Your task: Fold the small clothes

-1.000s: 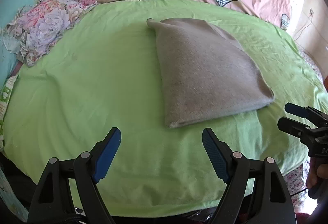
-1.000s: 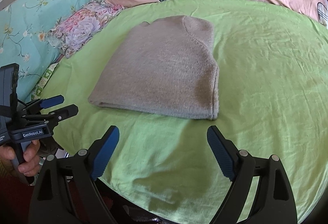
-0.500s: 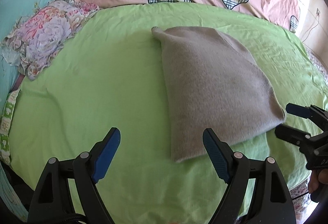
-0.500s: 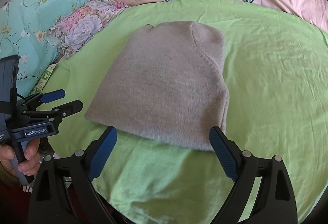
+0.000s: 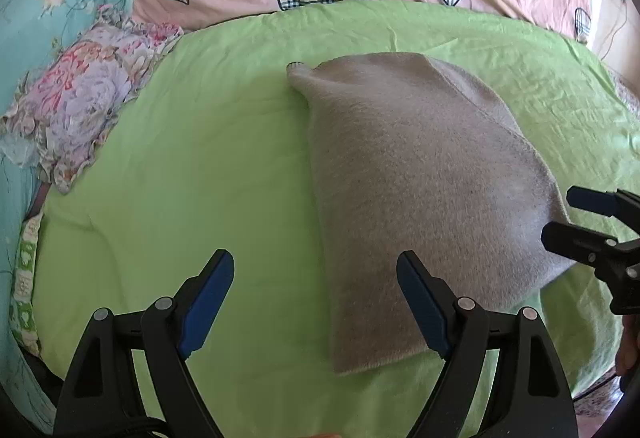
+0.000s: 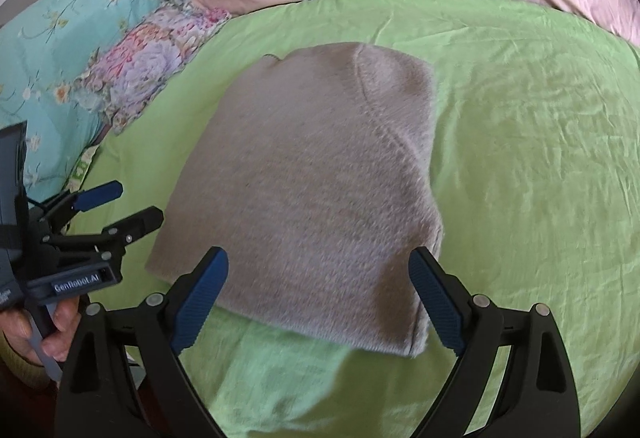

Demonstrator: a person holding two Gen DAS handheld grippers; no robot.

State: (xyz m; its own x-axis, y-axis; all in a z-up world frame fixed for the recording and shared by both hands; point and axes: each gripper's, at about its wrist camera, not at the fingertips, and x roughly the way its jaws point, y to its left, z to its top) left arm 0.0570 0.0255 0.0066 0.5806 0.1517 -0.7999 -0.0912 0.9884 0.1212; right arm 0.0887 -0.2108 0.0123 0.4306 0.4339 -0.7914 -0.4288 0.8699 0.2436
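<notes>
Blue-padded hand-held grippers (image 5: pixel 314 298) (image 6: pixel 320 298) gape wide, empty.

Fuzzy matt grey knit garment (image 5: pixel 420 177) ahead of the gripper on a smooth, faintly creased green cotton sheet (image 5: pixel 192 173)

Both grippers wide, nothing gripped.
L gripper (image 5: pixel 316 298) jaws spread, angled down, empty; seen from R cam w/ a hand (image 6: pixel 34 330) on its handle. R gripper (image 6: pixel 318 290) same: jaws apart, tilted down, empty.
</notes>
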